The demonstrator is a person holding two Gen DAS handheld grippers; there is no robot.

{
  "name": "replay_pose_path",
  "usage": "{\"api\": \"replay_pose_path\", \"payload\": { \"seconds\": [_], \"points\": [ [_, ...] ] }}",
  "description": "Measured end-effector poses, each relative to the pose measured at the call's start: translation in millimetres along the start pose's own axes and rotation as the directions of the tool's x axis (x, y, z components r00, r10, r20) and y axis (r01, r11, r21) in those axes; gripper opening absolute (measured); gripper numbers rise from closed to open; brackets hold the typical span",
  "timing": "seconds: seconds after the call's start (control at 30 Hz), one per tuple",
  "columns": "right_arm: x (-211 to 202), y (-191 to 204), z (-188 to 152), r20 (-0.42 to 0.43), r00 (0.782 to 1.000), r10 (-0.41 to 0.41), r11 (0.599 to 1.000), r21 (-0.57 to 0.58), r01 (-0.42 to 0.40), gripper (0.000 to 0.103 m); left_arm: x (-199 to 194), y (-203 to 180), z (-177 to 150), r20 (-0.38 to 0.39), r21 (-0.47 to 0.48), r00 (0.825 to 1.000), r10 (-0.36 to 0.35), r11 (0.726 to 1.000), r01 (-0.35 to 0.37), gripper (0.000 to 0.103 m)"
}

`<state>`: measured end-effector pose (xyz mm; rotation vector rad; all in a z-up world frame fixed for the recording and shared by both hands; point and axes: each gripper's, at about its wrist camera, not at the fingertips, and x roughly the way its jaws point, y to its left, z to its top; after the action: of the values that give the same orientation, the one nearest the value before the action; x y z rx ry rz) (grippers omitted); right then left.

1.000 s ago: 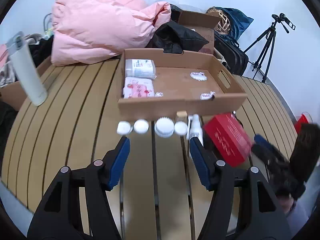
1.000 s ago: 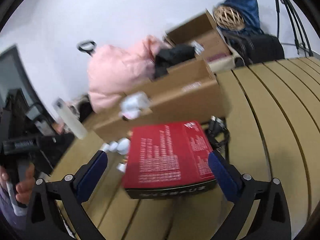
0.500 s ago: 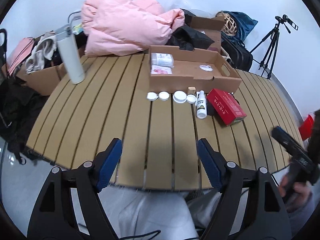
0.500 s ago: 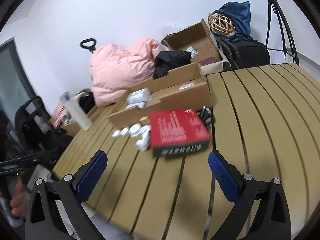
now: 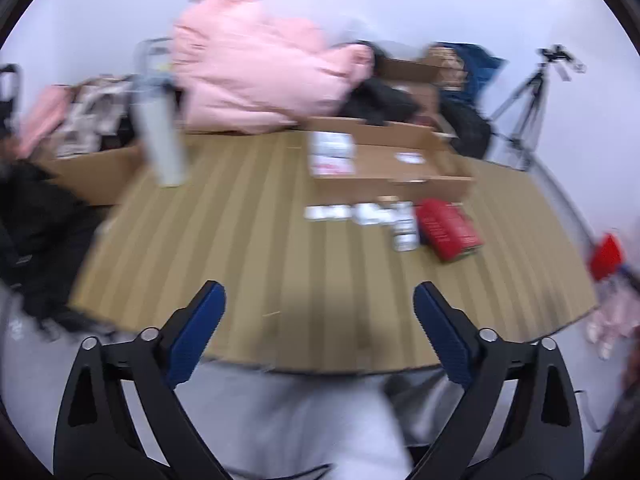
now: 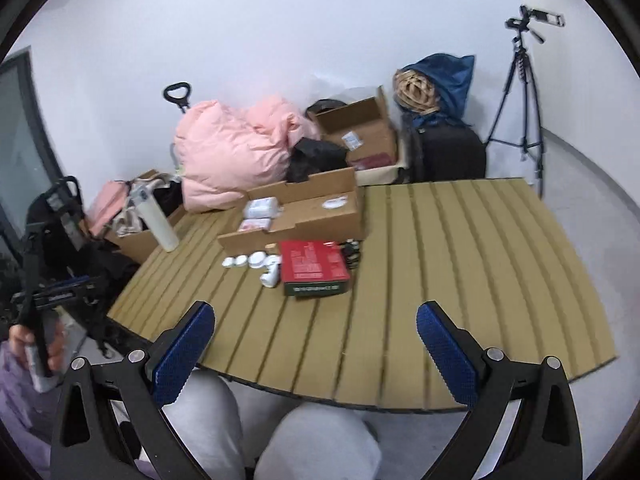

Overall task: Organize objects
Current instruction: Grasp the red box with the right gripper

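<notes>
A red box (image 6: 313, 265) lies on the slatted wooden table (image 6: 460, 264) in front of a shallow cardboard tray (image 6: 320, 216); it also shows in the left wrist view (image 5: 447, 229). Beside it are a white bottle (image 6: 271, 275) on its side and several small white jars (image 6: 244, 261). The tray (image 5: 400, 184) holds white and pink packets (image 5: 332, 154). My left gripper (image 5: 319, 324) and right gripper (image 6: 315, 340) are both open and empty, held back off the table's near edge, above my lap.
A tall white bottle (image 6: 158, 220) stands at the table's left. A pink quilt (image 6: 236, 156), open cardboard boxes (image 6: 360, 132), a black bag (image 6: 448, 152) and a tripod (image 6: 520, 92) stand behind the table. A tangle of black cable (image 6: 352, 252) lies right of the red box.
Both grippers have pulled back from the table toward my body. The right gripper let go of the red box, which now lies on the table. The left view is blurred by motion.
</notes>
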<state>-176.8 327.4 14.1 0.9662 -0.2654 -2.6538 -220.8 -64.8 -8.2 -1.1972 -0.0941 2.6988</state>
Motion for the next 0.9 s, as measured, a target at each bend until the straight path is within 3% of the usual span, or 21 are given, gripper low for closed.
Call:
{"api": "replay_pose_path", "payload": {
  "seconds": [0.07, 0.13, 0.17, 0.2, 0.27, 0.37, 0.43, 0.5, 0.57, 0.6, 0.67, 0.7, 0.8, 0.9],
  "points": [
    [44.9, -11.3, -7.2, -0.094, 0.995, 0.021, 0.999, 0.050, -0.017, 0.102, 39.5, -18.5, 7.1, 0.030, 0.002, 0.996, -0.086, 0.996, 0.086, 0.095],
    [90.0, -21.2, -15.9, -0.153, 0.987, 0.057, 0.991, 0.128, -0.037, 0.101, 74.7, -38.9, 14.0, 0.006, 0.009, 0.995, -0.097, 0.995, 0.096, 0.094],
    [110.3, -23.6, -20.1, -0.172, 0.983, 0.071, 0.986, 0.158, -0.044, 0.093, 90.1, -48.9, 17.6, -0.022, 0.023, 0.994, -0.103, 0.994, 0.104, 0.094],
    [133.5, -23.7, -21.0, -0.187, 0.979, 0.074, 0.984, 0.173, -0.041, 0.087, 106.1, -60.9, 21.5, -0.046, 0.035, 0.992, -0.118, 0.992, 0.120, 0.093],
    [163.3, -26.2, -19.0, -0.184, 0.981, 0.062, 0.982, 0.187, -0.027, 0.085, 134.9, -86.4, 32.1, -0.054, 0.054, 0.984, -0.167, 0.984, 0.170, 0.093],
    [209.6, -37.0, -5.9, -0.195, 0.979, 0.058, 0.978, 0.206, -0.017, 0.083, 165.2, -114.5, 40.3, -0.062, 0.069, 0.981, -0.184, 0.980, 0.188, 0.088],
    [241.1, -45.5, 3.4, -0.215, 0.975, 0.047, 0.980, 0.200, -0.004, 0.083, 187.1, -125.0, 43.7, -0.089, 0.040, 0.975, -0.204, 0.977, 0.209, 0.079],
    [265.2, -56.5, 8.6, -0.262, 0.961, 0.084, 0.974, 0.223, -0.025, 0.083, 202.1, -128.8, 44.3, -0.105, 0.004, 0.969, -0.225, 0.974, 0.227, 0.078],
    [276.6, -62.1, 10.8, -0.268, 0.955, 0.124, 0.970, 0.235, -0.060, 0.081, 215.8, -130.4, 42.0, -0.136, -0.018, 0.966, -0.222, 0.975, 0.222, 0.077],
    [279.5, -63.1, 11.3, -0.267, 0.954, 0.140, 0.969, 0.235, -0.076, 0.073, 221.4, -131.4, 39.5, -0.147, -0.026, 0.963, -0.224, 0.974, 0.223, 0.071],
    [286.9, -65.2, 11.0, -0.275, 0.948, 0.164, 0.966, 0.238, -0.098, 0.067, 226.7, -127.6, 33.6, -0.149, -0.077, 0.951, -0.272, 0.962, 0.263, 0.063],
    [289.4, -68.3, 10.0, -0.268, 0.946, 0.182, 0.961, 0.252, -0.113, 0.066, 230.5, -126.8, 32.2, -0.149, -0.113, 0.943, -0.297, 0.953, 0.283, 0.049],
    [288.4, -75.0, 8.4, -0.242, 0.948, 0.206, 0.946, 0.298, -0.130, 0.063, 231.0, -130.3, 30.4, -0.138, -0.106, 0.958, -0.251, 0.966, 0.237, 0.042],
    [285.5, -75.0, 5.5, -0.242, 0.945, 0.219, 0.939, 0.315, -0.137, 0.050, 222.8, -131.8, 28.2, -0.134, -0.098, 0.965, -0.226, 0.972, 0.214, 0.037]
  ]
}}
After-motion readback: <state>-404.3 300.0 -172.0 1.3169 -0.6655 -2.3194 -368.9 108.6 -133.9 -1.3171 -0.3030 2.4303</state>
